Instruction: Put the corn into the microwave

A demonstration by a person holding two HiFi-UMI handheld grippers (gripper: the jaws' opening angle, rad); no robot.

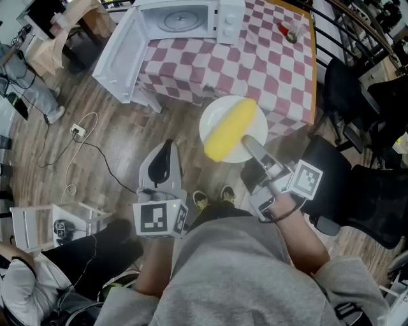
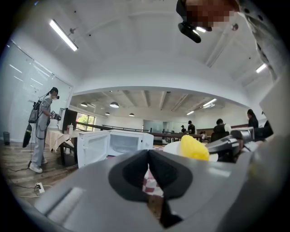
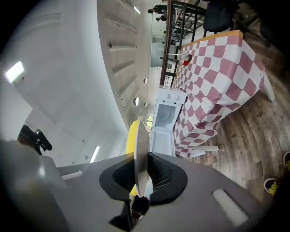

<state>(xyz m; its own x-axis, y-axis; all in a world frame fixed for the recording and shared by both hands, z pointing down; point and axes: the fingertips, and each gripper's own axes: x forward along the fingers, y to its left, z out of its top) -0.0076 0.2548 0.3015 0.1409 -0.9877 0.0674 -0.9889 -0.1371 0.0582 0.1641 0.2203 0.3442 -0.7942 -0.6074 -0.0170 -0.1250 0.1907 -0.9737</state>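
Corn (image 1: pixel 231 129) lies on a white plate (image 1: pixel 215 113), a yellow cob stretched across the dish just beyond the tips of the right tool (image 1: pixel 250 145). That tool is clenched on the near rim of the plate. In the right gripper view the thin white edge stands pinched between the two dark pads, with the yellow of the cob showing past it. The plate hangs in the air by that grip alone, at the near edge of the tabletop (image 1: pixel 274 63), which wears a red-and-white checked cloth (image 1: pixel 255 76).

At the right tool's left is the left tool (image 1: pixel 167 148), apart from the plate. Its jaws are closed tip to tip with nothing between them. In the left gripper view the corn and plate show off to its right.

Farther ahead of both tools, a white microwave (image 1: pixel 185 19) sits on the tabletop. Its door (image 1: pixel 121 54) is swung wide open to the left, and the round turntable (image 1: pixel 180 20) inside is in plain sight. The microwave is ahead and to the left of the right tool, well apart from the plate. Below the left tool lies wooden floor (image 1: pixel 95 95).
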